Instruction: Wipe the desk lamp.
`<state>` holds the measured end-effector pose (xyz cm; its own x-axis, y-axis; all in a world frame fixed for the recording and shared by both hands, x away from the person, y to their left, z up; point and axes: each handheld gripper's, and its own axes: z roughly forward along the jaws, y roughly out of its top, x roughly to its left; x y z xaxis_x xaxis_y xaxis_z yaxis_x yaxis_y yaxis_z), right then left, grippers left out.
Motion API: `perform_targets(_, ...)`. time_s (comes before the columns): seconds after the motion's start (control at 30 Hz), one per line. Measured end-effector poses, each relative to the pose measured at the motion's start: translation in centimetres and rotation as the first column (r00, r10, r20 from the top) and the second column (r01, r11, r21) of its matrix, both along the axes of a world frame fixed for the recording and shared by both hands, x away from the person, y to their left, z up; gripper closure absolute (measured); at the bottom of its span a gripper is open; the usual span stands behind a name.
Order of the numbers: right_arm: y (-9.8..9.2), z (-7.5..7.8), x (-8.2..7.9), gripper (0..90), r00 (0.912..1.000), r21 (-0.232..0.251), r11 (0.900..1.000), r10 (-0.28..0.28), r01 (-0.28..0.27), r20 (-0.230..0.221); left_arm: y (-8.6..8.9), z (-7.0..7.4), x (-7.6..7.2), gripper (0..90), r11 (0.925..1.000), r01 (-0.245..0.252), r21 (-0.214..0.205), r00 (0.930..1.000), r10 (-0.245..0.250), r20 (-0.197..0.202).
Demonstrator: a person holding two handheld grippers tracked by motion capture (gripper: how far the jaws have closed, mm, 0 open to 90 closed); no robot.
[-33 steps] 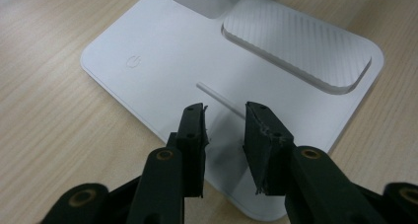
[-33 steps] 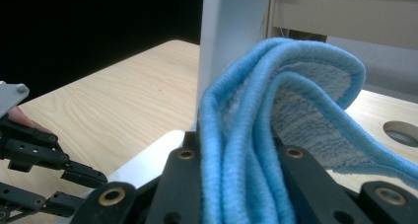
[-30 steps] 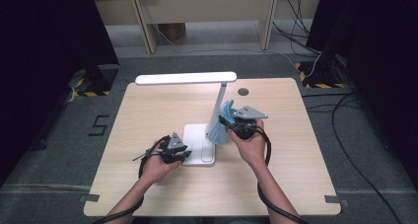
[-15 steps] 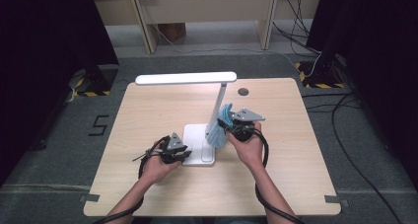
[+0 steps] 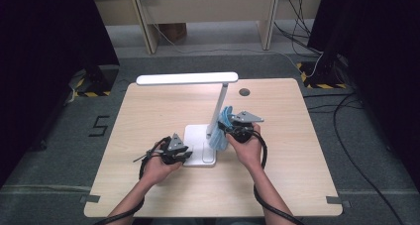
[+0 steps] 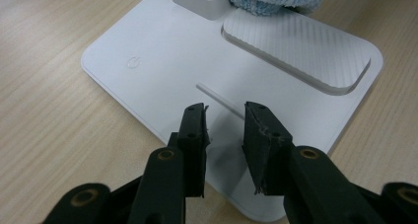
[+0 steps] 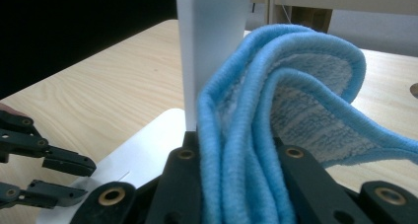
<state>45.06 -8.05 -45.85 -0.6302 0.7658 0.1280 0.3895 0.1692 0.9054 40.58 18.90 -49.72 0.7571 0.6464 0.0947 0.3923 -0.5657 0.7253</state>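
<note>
Jaws of the left gripper (image 6: 224,120) stand a little apart with nothing between them, poised over the near edge of the white lamp base (image 6: 162,56) on the tabletop (image 5: 148,111), seemingly to steady the lamp; further right, the right gripper (image 5: 229,130) has its jaws clamped on a folded blue cloth (image 7: 256,135), pressed against the lamp's upright stem (image 7: 209,46), likely so the stem can be wiped.
</note>
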Motion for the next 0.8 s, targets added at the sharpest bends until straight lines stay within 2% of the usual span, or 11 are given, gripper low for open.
perform_targets(0.3,0.0,0.1,0.7,80.1,0.9997,0.006,0.9998,-0.021,0.021,-0.010,0.0,0.0,-0.1,69.2,1.0000,0.003,0.003,1.0000,-0.003,0.007)
perform_targets(0.5,-0.5,0.9,1.3,80.1,0.9964,0.023,0.9970,-0.075,0.074,0.039,0.0,0.0,0.0,69.3,1.0000,0.004,0.006,1.0000,-0.004,0.006)
perform_targets(0.63,-0.3,0.4,1.5,80.1,0.9972,0.015,0.9974,-0.071,0.071,0.021,-0.1,0.0,-0.1,69.3,1.0000,0.002,0.006,1.0000,-0.002,0.008)
perform_targets(0.67,-0.2,0.0,1.5,80.1,0.9978,0.012,0.9978,-0.066,0.066,0.005,-0.1,0.0,-0.1,69.3,1.0000,0.002,0.006,1.0000,-0.002,0.008)
perform_targets(0.8,-0.2,-0.3,1.4,80.2,0.9978,0.033,0.9974,-0.063,0.064,-0.021,-0.1,0.0,0.0,69.3,1.0000,0.003,0.007,1.0000,-0.003,0.007)
